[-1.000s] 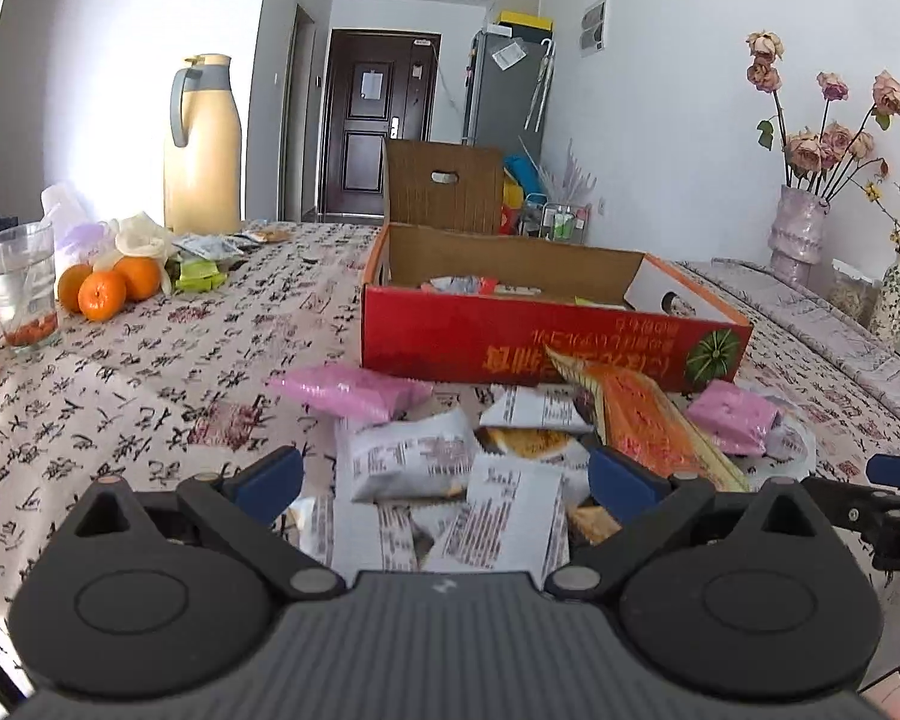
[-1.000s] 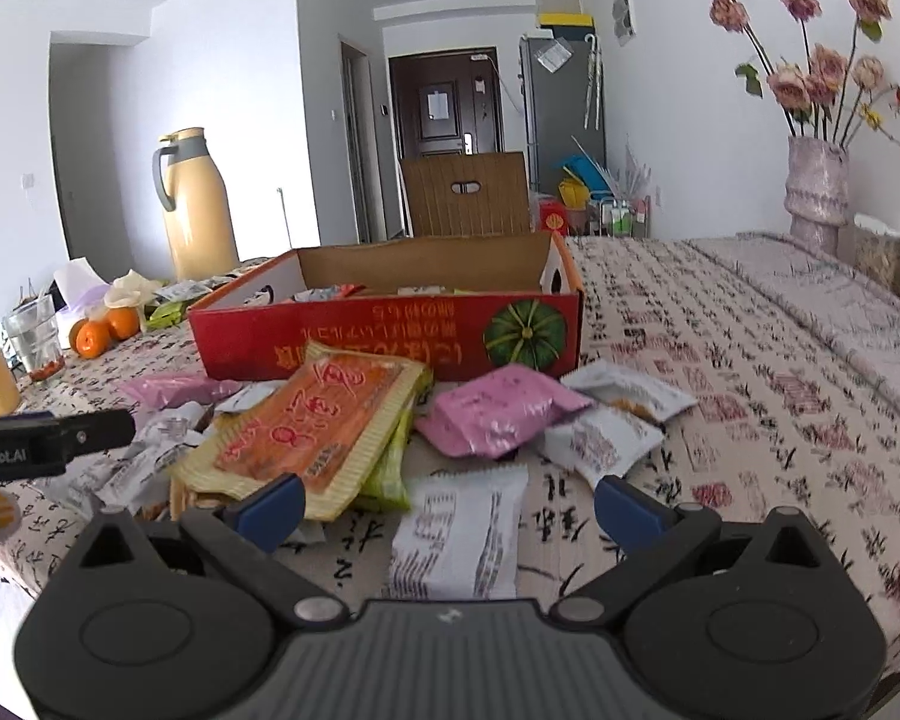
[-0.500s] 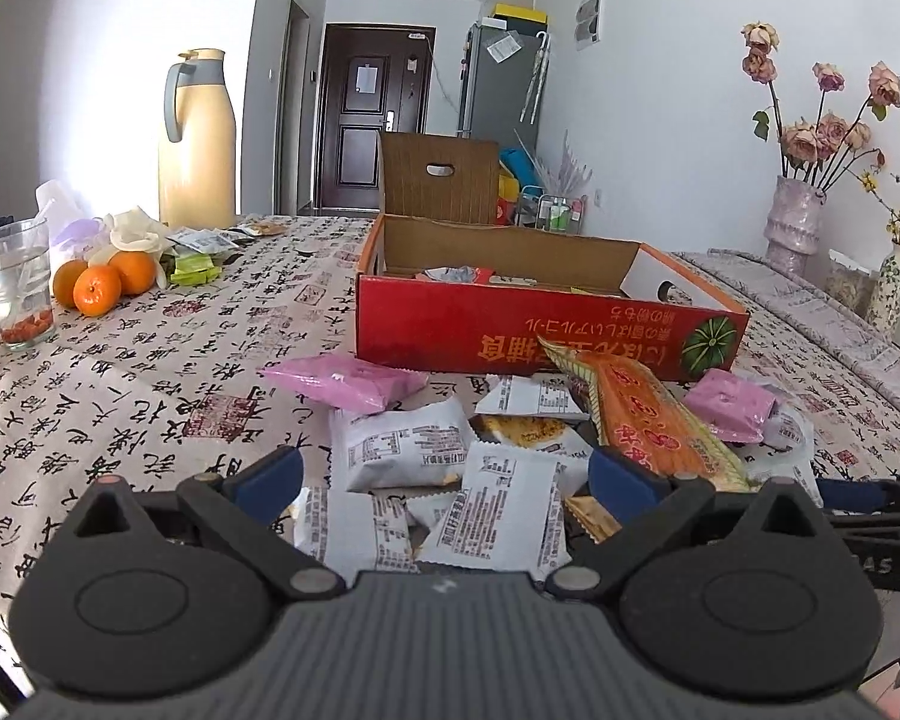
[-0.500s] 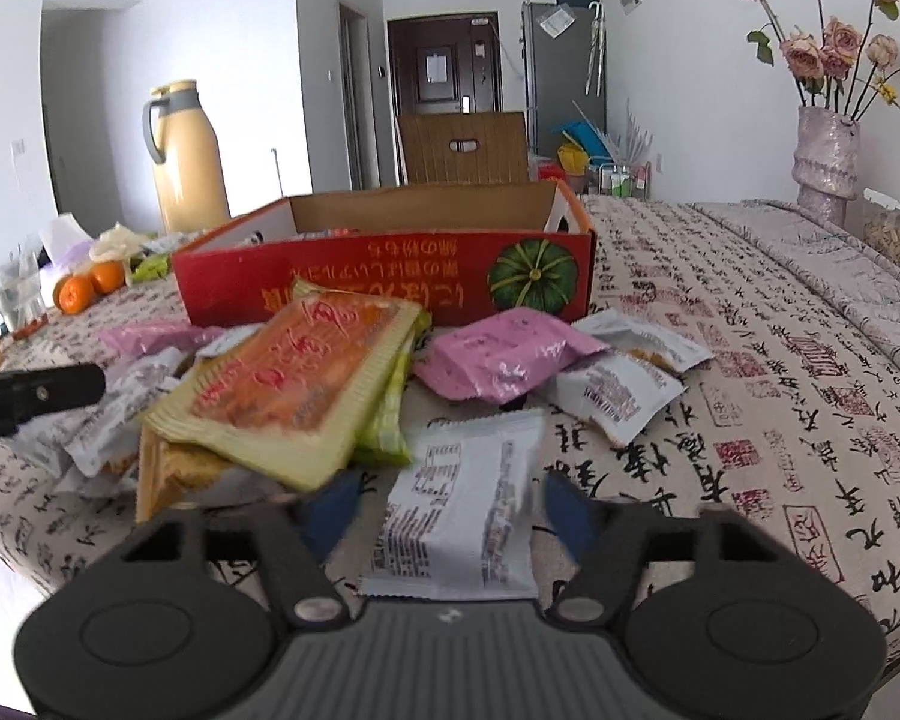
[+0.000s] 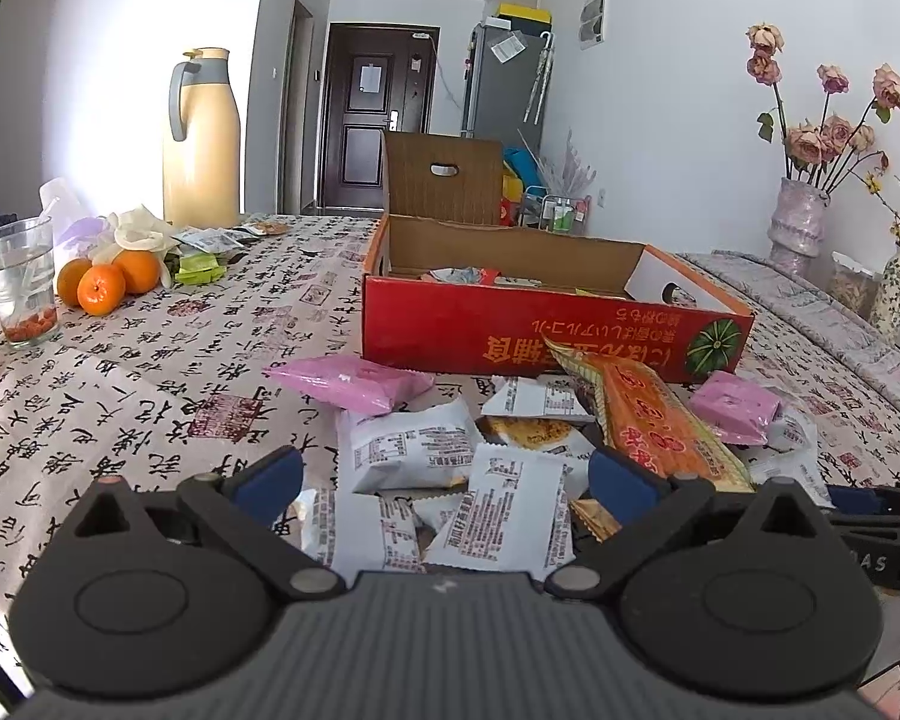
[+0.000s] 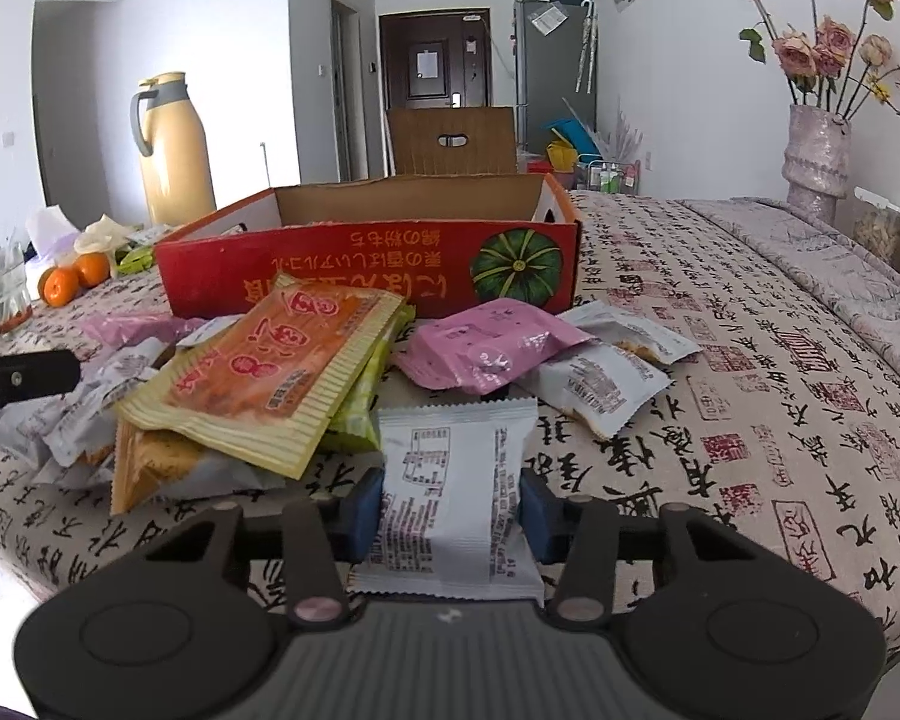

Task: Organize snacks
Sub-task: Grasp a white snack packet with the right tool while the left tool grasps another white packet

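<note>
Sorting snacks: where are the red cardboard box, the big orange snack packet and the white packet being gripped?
red cardboard box (image 6: pixel 354 276), right wrist view, front wall
big orange snack packet (image 6: pixel 270 369), right wrist view, centre
white packet (image 6: pixel 450 468), right wrist view, middle

Matte black plastic gripper (image 6: pixel 450 513) with ribbed grey housing, round pivot discs, silver screw heads, blue padded fingers (image 6: pixel 363 513).

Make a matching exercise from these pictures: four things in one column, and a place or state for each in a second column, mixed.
Things:
1. white packet
2. oranges
3. red box
4. left gripper

Places or states:
A. open, holding nothing
B. between the right gripper pads
C. beside the glass
D. behind the pile of snacks, lid up

Pairs: 1-B, 2-C, 3-D, 4-A
</note>
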Demonstrator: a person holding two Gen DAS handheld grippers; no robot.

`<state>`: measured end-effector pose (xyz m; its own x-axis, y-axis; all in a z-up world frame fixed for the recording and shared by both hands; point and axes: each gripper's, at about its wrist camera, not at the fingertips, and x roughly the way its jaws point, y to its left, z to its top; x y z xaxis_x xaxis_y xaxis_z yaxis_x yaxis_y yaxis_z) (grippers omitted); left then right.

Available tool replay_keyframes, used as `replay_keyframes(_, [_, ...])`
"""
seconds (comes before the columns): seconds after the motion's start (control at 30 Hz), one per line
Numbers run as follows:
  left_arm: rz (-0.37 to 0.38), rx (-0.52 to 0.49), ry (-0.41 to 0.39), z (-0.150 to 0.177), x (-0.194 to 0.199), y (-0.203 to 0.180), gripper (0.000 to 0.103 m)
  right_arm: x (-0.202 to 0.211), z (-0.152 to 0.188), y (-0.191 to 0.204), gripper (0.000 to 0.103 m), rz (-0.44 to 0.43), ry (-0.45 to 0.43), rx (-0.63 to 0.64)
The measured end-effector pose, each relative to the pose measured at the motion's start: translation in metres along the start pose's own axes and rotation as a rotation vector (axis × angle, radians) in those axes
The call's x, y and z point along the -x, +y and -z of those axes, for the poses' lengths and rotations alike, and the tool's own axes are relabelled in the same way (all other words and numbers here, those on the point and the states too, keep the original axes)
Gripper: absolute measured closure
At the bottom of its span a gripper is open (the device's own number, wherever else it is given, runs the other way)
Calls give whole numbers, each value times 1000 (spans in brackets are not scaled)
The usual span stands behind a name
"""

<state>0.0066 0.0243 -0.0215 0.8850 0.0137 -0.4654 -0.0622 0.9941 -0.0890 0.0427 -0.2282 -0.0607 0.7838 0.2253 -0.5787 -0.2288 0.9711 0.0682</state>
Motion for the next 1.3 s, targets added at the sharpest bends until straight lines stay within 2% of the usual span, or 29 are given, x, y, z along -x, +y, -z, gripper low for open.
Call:
replay_keyframes(0.23, [-28, -7, 30, -6, -2, 10, 0, 9, -4, -15, 57, 34, -48, -55])
replay_keyframes(0.57, [-96, 1, 112, -6, -9, 33, 2, 8, -3, -22, 57, 45, -48, -82])
replay_keyframes(0.73, [-92, -2, 155, -3, -15, 34, 23, 6, -2, -21, 57, 40, -44, -80])
replay_keyframes(0.8, [-89, -5, 169, -2, -16, 32, 29, 6, -2, -20, 57, 40, -43, -80])
replay_keyframes(0.9, [-89, -4, 181, 0, -18, 32, 31, 6, -2, -20, 57, 39, -43, -81])
replay_keyframes(0.97, [-90, -6, 187, 0, -19, 33, 38, 6, -2, -19, 57, 38, -42, -81])
replay_keyframes(1.03, [-86, -10, 197, 1, -21, 32, 52, 6, -1, -19, 57, 38, -42, -80])
replay_keyframes(1.2, [-77, -21, 201, 2, -21, 31, 60, 5, 0, -18, 57, 35, -40, -79])
replay_keyframes(1.3, [-75, -19, 198, 2, -21, 31, 61, 5, 0, -18, 57, 35, -41, -79])
